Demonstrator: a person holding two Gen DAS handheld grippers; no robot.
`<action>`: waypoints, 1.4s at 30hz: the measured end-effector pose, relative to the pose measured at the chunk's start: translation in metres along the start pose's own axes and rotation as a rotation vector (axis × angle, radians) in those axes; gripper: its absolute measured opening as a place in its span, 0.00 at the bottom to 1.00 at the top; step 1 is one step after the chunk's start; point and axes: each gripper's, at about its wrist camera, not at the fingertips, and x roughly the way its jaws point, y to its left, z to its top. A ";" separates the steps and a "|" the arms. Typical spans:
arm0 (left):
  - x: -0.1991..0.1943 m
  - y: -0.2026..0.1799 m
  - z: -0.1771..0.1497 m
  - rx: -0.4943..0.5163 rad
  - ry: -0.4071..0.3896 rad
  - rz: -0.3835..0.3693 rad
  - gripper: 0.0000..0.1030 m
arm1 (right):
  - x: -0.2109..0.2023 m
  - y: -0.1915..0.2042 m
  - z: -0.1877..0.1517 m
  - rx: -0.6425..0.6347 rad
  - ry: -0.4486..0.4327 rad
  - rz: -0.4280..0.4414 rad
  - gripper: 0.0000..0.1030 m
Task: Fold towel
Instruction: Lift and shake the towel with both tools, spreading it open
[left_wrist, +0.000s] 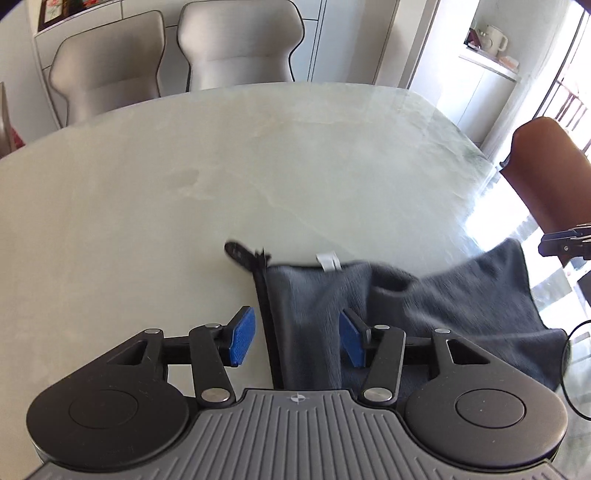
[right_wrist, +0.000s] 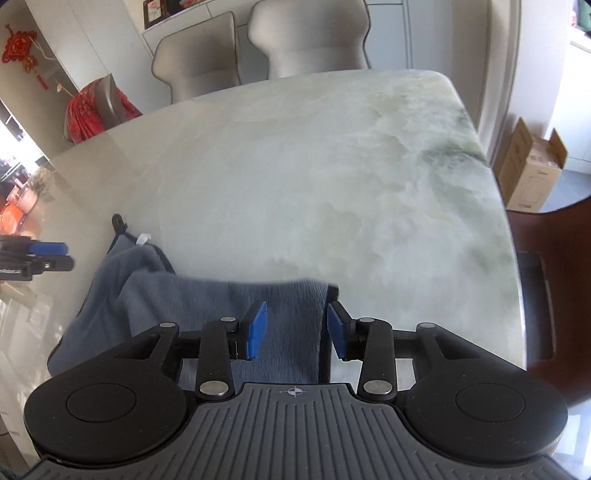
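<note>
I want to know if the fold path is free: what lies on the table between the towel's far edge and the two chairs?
Nothing: in both wrist views the table is bare marble from the towel to the chairs.

A pale marble-look table (right_wrist: 332, 166) fills the room's middle, with two grey padded chairs (left_wrist: 240, 44) pushed against its far edge. Daylight glares off its right corner, beside a brown chair (left_wrist: 546, 173). A cardboard box (right_wrist: 532, 177) stands on the floor beyond the right edge.
</note>
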 end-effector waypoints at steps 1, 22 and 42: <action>0.010 0.001 0.005 0.003 0.010 -0.001 0.52 | 0.007 -0.004 0.002 0.008 0.011 -0.003 0.37; 0.062 -0.011 0.024 0.027 0.053 0.002 0.06 | 0.033 0.027 -0.005 -0.261 0.035 0.131 0.14; 0.048 0.008 0.024 -0.020 -0.013 0.073 0.12 | 0.036 0.003 0.020 -0.274 0.067 -0.063 0.31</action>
